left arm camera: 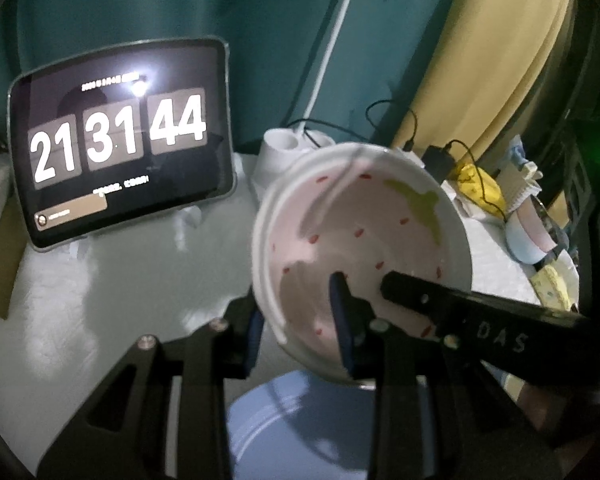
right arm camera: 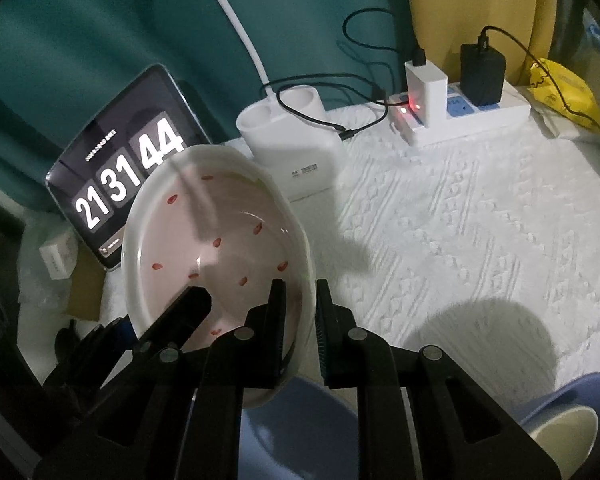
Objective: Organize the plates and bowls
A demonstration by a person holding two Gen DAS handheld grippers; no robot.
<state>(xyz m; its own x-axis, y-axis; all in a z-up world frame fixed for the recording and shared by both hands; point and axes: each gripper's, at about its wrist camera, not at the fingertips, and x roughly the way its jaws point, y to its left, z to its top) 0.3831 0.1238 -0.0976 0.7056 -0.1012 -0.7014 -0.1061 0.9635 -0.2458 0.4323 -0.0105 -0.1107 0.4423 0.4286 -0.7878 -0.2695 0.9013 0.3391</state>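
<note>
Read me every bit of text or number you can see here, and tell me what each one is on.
"21 31 44": flip-clock digits on the tablet screen.
"DAS": pale letters on the right tool, seen from the left wrist view.
Small lines above and below the clock digits: too blurred to read.
Small print on the white holder: too small to read.
</note>
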